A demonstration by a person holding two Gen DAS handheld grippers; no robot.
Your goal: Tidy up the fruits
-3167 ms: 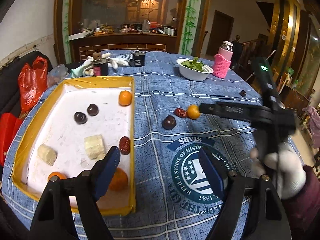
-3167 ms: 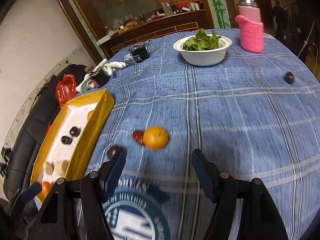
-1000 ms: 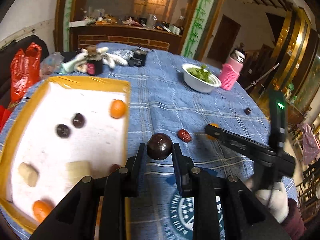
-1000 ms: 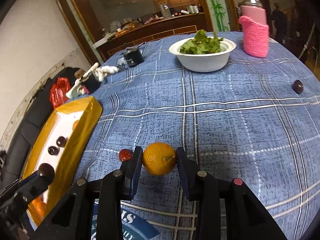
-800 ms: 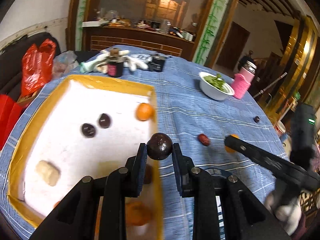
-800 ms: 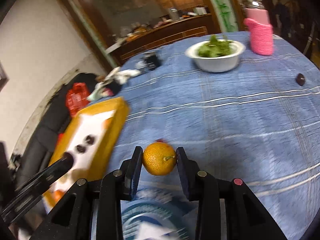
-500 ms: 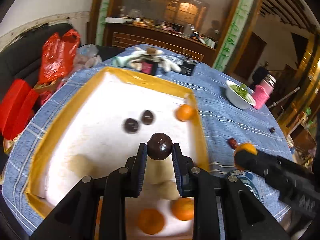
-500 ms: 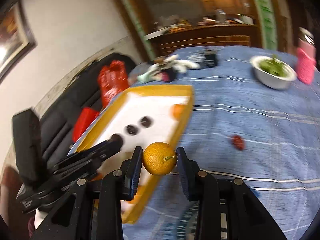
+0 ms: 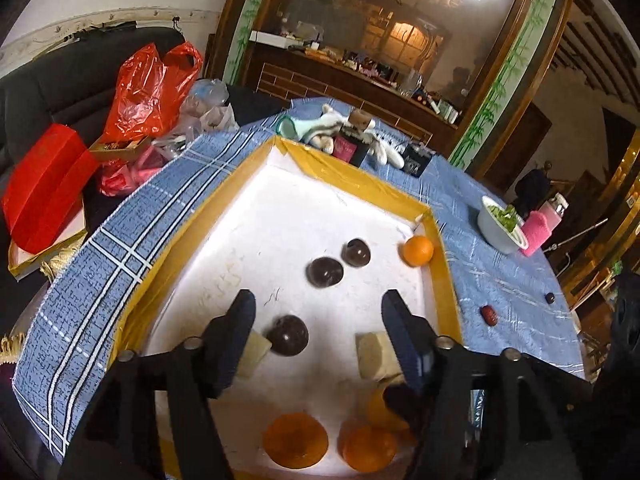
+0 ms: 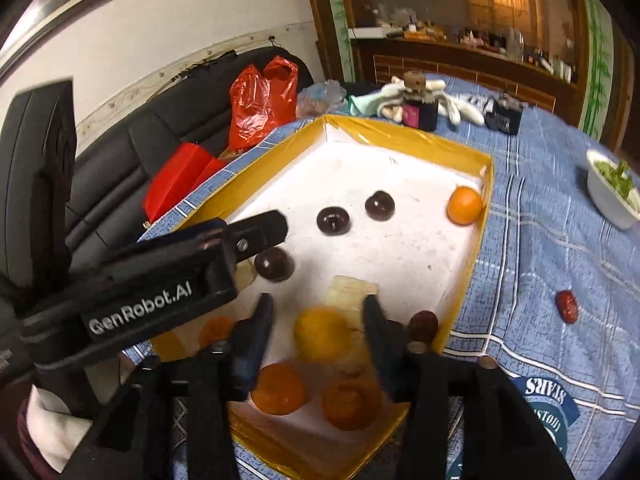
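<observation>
Blue plaid tablecloth (image 9: 120, 256), yellow-rimmed tray (image 10: 472, 264), blurred orange (image 10: 322, 338), glossy dark fruit (image 9: 288, 335)

A blue checked tablecloth (image 9: 492, 276) carries a yellow-rimmed tray (image 9: 444, 268), white bowl (image 9: 490, 228) and red date (image 9: 489, 314).

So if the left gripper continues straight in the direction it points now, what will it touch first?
Probably the white floor of the yellow tray, near the dark round fruit lying between the opening jaws of the left gripper. Depth is hard to judge here.
</observation>
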